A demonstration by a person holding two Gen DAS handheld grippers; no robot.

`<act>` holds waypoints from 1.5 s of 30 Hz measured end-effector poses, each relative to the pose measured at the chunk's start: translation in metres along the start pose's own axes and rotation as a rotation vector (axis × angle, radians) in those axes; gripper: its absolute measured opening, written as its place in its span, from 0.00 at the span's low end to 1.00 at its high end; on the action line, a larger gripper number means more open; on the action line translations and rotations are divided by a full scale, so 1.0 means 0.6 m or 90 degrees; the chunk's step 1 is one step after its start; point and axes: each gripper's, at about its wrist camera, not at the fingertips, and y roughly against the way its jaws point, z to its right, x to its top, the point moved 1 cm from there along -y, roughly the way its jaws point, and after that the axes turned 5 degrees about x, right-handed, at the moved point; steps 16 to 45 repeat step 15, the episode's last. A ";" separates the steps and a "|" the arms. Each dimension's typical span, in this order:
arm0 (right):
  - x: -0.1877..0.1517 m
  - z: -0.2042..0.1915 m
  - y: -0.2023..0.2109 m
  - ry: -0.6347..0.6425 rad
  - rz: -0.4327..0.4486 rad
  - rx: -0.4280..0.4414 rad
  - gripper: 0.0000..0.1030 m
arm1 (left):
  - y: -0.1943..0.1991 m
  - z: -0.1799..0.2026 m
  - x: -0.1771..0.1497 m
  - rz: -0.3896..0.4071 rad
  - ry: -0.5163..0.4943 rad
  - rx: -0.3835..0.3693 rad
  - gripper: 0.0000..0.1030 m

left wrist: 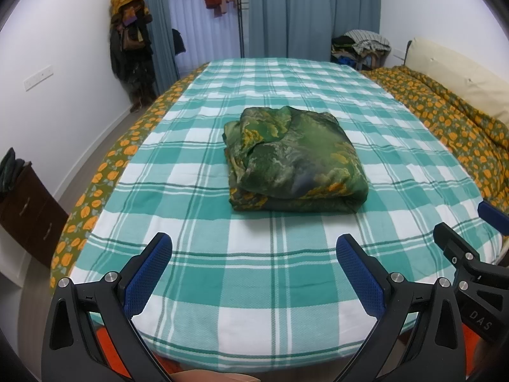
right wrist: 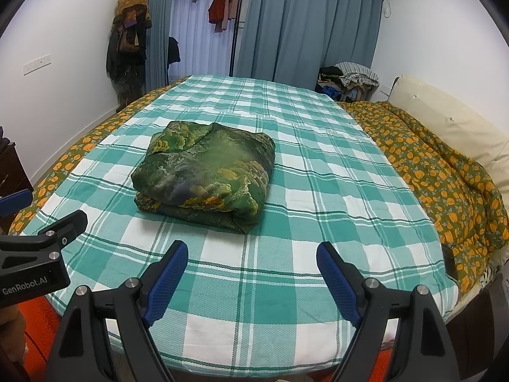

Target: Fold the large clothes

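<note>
**Folded Garment Resting on Bed, Both Grippers Spread and Empty**

The green patterned garment is lying as a folded bundle near the middle of the bed, on top of the teal-and-white checked sheet. No gripper is touching it.

The left gripper is hovering over the near edge of the bed with its jaws standing spread apart. Nothing is sitting between its blue pads. The garment is lying well ahead of the fingertips.

The right gripper is hovering beside the left one, also over the near edge of the bed. Its jaws are standing wide apart and holding nothing. In the right wrist view the garment is lying ahead and to the left of it.

An orange-flowered quilt is lying along the right side of the bed, against a cream headboard. Blue curtains are hanging at the far end of the room.
</note>
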 end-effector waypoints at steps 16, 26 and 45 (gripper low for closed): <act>-0.001 0.005 0.002 -0.004 -0.003 -0.001 0.82 | 0.003 0.002 -0.001 0.011 0.000 -0.001 0.99; -0.001 0.005 0.002 -0.004 -0.003 -0.001 0.82 | 0.003 0.002 -0.001 0.011 0.000 -0.001 0.99; -0.001 0.005 0.002 -0.004 -0.003 -0.001 0.82 | 0.003 0.002 -0.001 0.011 0.000 -0.001 0.99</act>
